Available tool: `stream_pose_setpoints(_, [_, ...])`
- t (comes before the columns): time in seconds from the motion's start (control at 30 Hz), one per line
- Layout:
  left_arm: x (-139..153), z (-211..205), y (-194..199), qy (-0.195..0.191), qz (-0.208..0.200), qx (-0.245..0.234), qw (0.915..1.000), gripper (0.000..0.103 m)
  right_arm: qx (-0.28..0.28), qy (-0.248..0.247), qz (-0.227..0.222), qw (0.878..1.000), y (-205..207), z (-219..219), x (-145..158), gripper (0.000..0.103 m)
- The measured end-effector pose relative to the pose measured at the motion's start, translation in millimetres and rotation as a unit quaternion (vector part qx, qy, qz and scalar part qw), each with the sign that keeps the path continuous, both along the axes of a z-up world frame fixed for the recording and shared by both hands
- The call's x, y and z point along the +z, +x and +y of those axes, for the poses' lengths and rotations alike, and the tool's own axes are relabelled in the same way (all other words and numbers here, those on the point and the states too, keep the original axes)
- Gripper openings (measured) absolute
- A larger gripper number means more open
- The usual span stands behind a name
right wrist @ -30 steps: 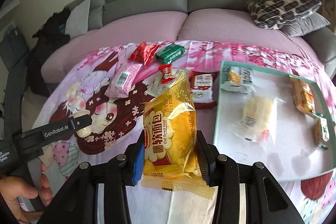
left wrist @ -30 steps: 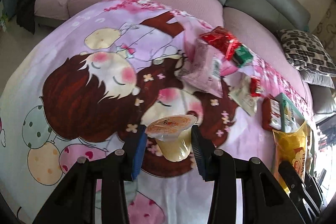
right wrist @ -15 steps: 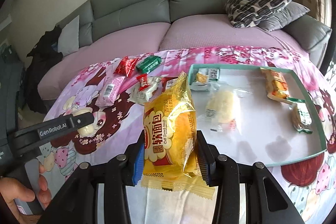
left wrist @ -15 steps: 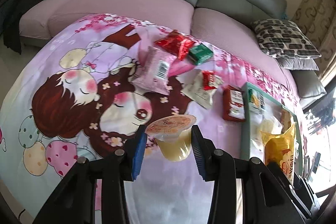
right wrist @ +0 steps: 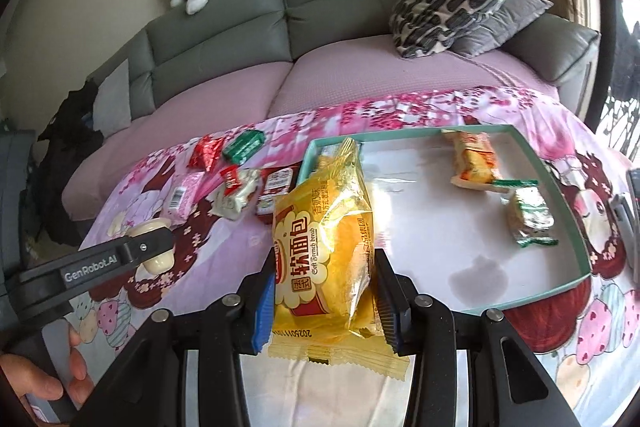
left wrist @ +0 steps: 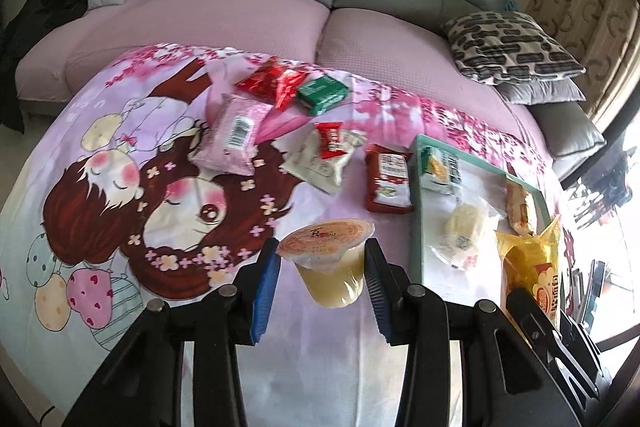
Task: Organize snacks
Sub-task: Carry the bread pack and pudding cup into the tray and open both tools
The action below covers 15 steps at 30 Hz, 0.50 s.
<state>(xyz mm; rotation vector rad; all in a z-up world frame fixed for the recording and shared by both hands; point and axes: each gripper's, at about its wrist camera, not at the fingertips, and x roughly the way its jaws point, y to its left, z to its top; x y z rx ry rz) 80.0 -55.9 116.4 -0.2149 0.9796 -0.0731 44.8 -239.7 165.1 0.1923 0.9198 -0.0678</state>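
A: Sofa [right wrist: 328, 39], grey with pink seat covers, behind; cartoon-print cloth [left wrist: 120, 195] covers the bench. Confirm?

B: Confirmed. Teal-rimmed tray [right wrist: 568, 203] lies on the cloth at right, four wrapped snacks inside.

A: Loose snacks?

B: Left of the tray: pink packet [left wrist: 234, 135], pale packet [left wrist: 316, 163], dark red packet [left wrist: 388, 183], red wrapper [left wrist: 272, 85], green box [left wrist: 322, 93].

A: Right gripper [right wrist: 324, 291]?

B: Its fingers clamp the yellow bread bag [right wrist: 324, 247], upright, above the cloth, before the tray's near-left corner.

A: Left gripper [left wrist: 320, 271]?

B: Its fingers pinch the jelly cup [left wrist: 326, 259] below the rim, foil lid up, clear of the cloth, left of the tray. A hand [right wrist: 44, 383] grips its handle.
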Motion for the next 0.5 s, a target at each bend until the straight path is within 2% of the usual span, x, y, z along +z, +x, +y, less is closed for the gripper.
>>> stream_pose_setpoints(0.5, [-6.5,-67.3,2.3,0.013,0.008,-0.073,0.9972,0.044,-0.068,0.000,0.005,0.998,-10.7,-62.3,-4.0,0.046])
